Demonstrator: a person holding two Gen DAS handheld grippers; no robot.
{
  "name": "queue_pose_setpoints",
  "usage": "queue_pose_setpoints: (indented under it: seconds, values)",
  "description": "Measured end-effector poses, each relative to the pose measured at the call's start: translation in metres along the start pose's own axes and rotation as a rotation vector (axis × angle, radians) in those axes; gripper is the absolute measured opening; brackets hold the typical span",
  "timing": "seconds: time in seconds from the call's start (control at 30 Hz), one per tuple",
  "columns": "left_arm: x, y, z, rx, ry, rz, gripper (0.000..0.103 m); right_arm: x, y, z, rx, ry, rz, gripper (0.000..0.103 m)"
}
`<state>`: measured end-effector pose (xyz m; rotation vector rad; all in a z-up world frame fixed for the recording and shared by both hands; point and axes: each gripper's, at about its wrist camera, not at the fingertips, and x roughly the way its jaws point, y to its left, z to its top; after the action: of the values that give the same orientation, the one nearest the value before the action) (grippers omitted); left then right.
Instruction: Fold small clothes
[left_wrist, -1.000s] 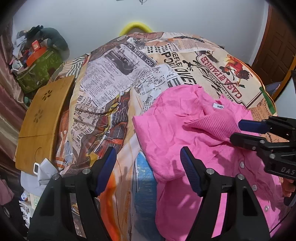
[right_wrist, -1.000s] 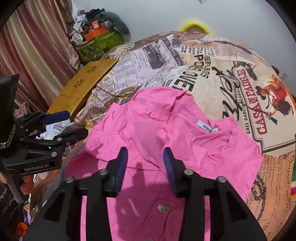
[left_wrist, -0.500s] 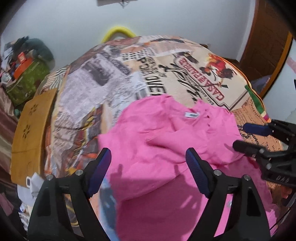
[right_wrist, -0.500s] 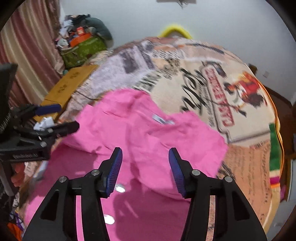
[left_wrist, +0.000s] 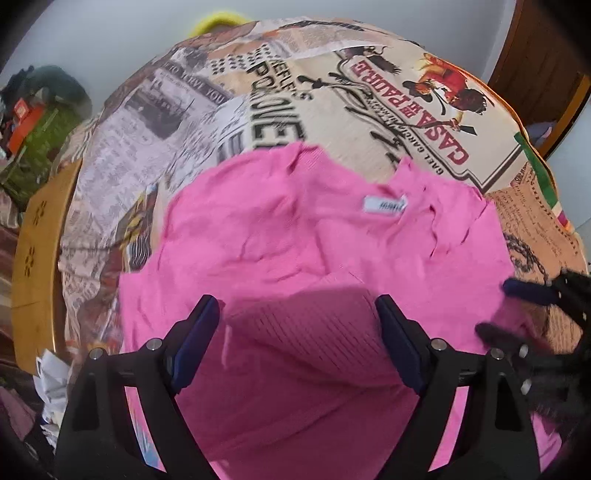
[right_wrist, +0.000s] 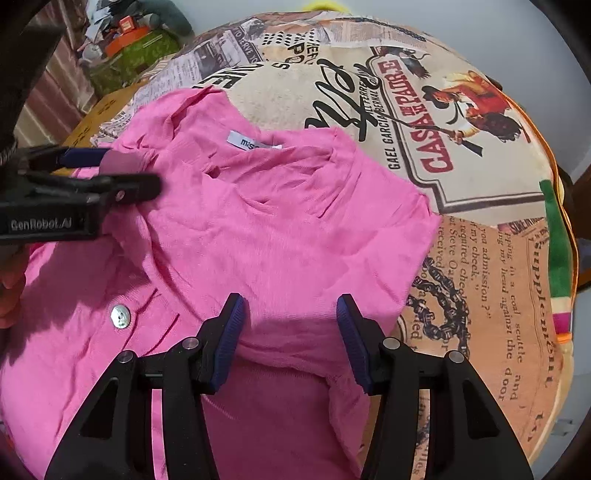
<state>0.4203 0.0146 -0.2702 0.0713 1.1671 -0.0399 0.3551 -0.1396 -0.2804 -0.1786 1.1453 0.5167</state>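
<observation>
A pink knit cardigan with a white neck label lies crumpled on a bed with a printed cover; it also shows in the right wrist view, with a silver button. My left gripper is open above its lower middle, with pink cloth between the spread fingers. My right gripper is open over the cardigan's right part. The left gripper also shows in the right wrist view, over the left shoulder. The right gripper shows blurred in the left wrist view.
The bed cover with newspaper and poster prints reaches beyond the cardigan. A wooden board lies at the bed's left side. A green bag with clutter stands by the wall. A brown door is at the right.
Both grippers moved forward and lower over the cardigan, the left one swinging right from the bed's edge. The right gripper's jaws opened wider. The cardigan lies much as before.
</observation>
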Motion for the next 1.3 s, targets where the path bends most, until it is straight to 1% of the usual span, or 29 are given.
queue_pose_setpoints:
  seconds: [0.1, 0.23, 0.33, 0.43, 0.53, 0.6, 0.7, 0.8, 0.87, 0.93, 0.97, 1.0, 1.03, 1.07, 1.1, 1.13, 1.17, 1.27, 1.3]
  values:
    - [-0.013, 0.021, -0.016, -0.028, -0.013, -0.02, 0.086, -0.001, 0.0, 0.001, -0.003, 0.0, 0.011, 0.048]
    - [-0.025, 0.039, -0.033, -0.02, -0.027, 0.035, 0.086, -0.003, 0.005, 0.003, -0.026, 0.002, 0.021, 0.048]
    - [-0.026, 0.056, -0.045, -0.029, -0.015, 0.043, 0.086, -0.007, 0.009, 0.008, -0.027, -0.014, 0.034, 0.048]
    - [-0.028, 0.066, -0.046, -0.055, -0.013, 0.032, 0.086, -0.013, 0.01, 0.022, 0.023, -0.048, 0.093, 0.048]
    - [-0.036, 0.072, -0.043, -0.096, -0.044, -0.025, 0.086, -0.012, 0.016, 0.043, 0.065, -0.073, 0.159, 0.048]
    - [-0.039, 0.071, -0.039, -0.105, -0.059, -0.046, 0.086, -0.006, 0.023, 0.057, 0.064, -0.078, 0.176, 0.048]
    - [-0.036, 0.066, -0.033, -0.083, -0.067, -0.041, 0.086, 0.005, 0.032, 0.073, 0.058, -0.077, 0.187, 0.043]
    - [-0.028, 0.061, -0.032, -0.066, -0.058, -0.035, 0.086, 0.021, 0.037, 0.086, 0.073, -0.047, 0.223, 0.041]
    - [-0.022, 0.06, -0.032, -0.068, -0.05, -0.054, 0.082, 0.033, 0.037, 0.091, 0.092, -0.021, 0.242, 0.037]
    - [-0.019, 0.059, -0.032, -0.067, -0.044, -0.084, 0.069, 0.042, 0.036, 0.093, 0.116, 0.002, 0.254, 0.031]
    - [-0.019, 0.058, -0.032, -0.062, -0.048, -0.089, 0.067, 0.045, 0.036, 0.093, 0.128, 0.013, 0.271, 0.029]
    - [-0.021, 0.057, -0.032, -0.054, -0.055, -0.093, 0.063, 0.046, 0.037, 0.092, 0.133, 0.019, 0.282, 0.028]
    - [-0.022, 0.056, -0.032, -0.043, -0.059, -0.101, 0.054, 0.048, 0.038, 0.091, 0.134, 0.025, 0.295, 0.027]
    - [-0.023, 0.054, -0.032, -0.035, -0.055, -0.119, 0.048, 0.048, 0.04, 0.09, 0.133, 0.026, 0.298, 0.026]
    - [-0.022, 0.053, -0.032, -0.032, -0.046, -0.133, 0.039, 0.047, 0.041, 0.09, 0.128, 0.024, 0.297, 0.024]
    - [-0.022, 0.052, -0.032, -0.032, -0.034, -0.153, 0.034, 0.046, 0.043, 0.089, 0.118, 0.018, 0.3, 0.016]
    - [-0.021, 0.051, -0.032, -0.031, -0.031, -0.156, 0.033, 0.043, 0.044, 0.088, 0.109, 0.009, 0.303, 0.012]
    - [-0.022, 0.047, -0.032, -0.019, -0.029, -0.144, 0.032, 0.034, 0.047, 0.085, 0.077, -0.008, 0.265, 0.013]
    - [-0.022, 0.046, -0.032, -0.019, -0.027, -0.149, 0.029, 0.031, 0.046, 0.084, 0.067, -0.012, 0.256, 0.013]
